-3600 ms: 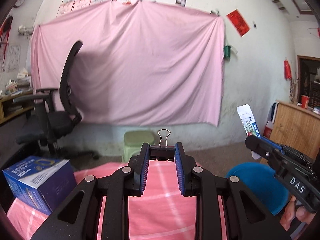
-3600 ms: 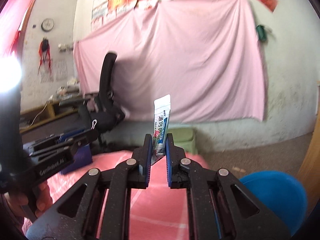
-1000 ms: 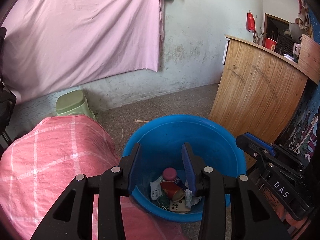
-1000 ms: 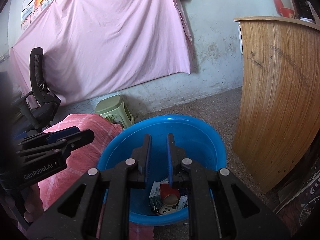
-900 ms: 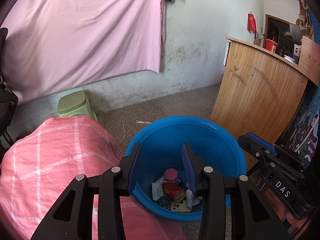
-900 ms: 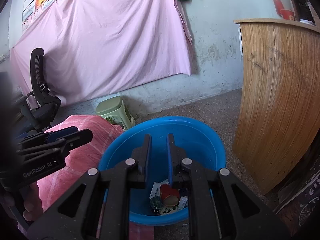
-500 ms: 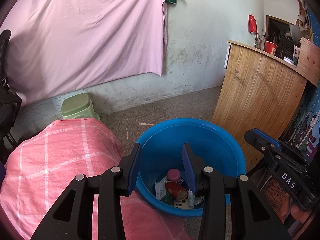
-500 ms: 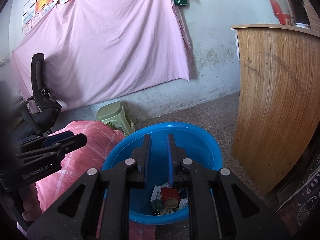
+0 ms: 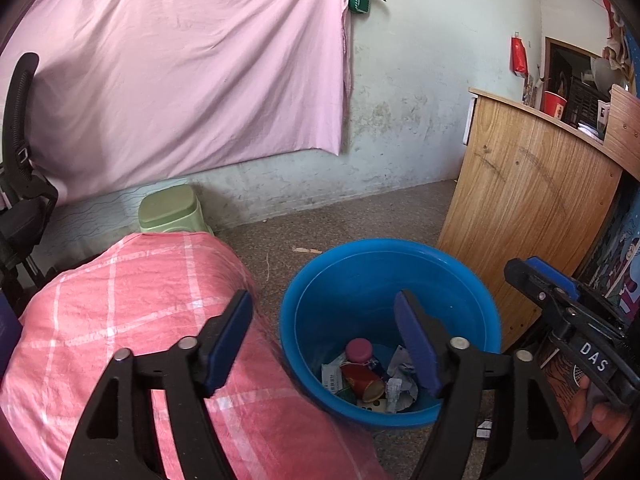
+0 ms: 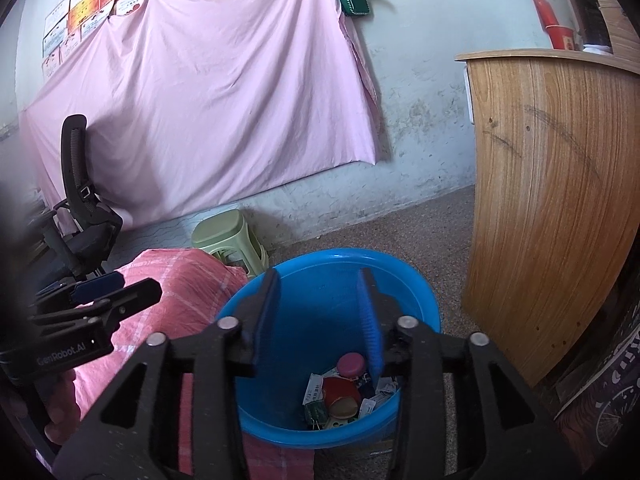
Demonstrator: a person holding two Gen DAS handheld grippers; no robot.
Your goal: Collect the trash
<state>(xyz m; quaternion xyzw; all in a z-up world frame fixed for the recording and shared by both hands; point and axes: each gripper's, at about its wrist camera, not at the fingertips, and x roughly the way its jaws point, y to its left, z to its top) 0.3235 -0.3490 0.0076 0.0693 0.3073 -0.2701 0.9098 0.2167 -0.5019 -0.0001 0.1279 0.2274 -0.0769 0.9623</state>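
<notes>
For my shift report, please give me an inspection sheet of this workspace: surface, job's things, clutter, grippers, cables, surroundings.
Surface: pink checked cloth, bare where visible.
Job's things: blue basin on the floor holds trash: a red can, a bottle with pink cap, crumpled wrappers.
Clutter: nothing seen.
Grippers: left gripper and right gripper open, jaws just opened, nothing between them.
Cables: nothing seen.
Surroundings: green stool, wooden counter, office chair, pink sheet on the wall.

A lived-in home room: a pink bedsheet (image 9: 180, 72) pinned over a stained plaster wall (image 9: 420, 120), a curved wooden counter (image 10: 552, 200), a green plastic stool (image 9: 170, 208), a black office chair (image 10: 80, 208).
</notes>
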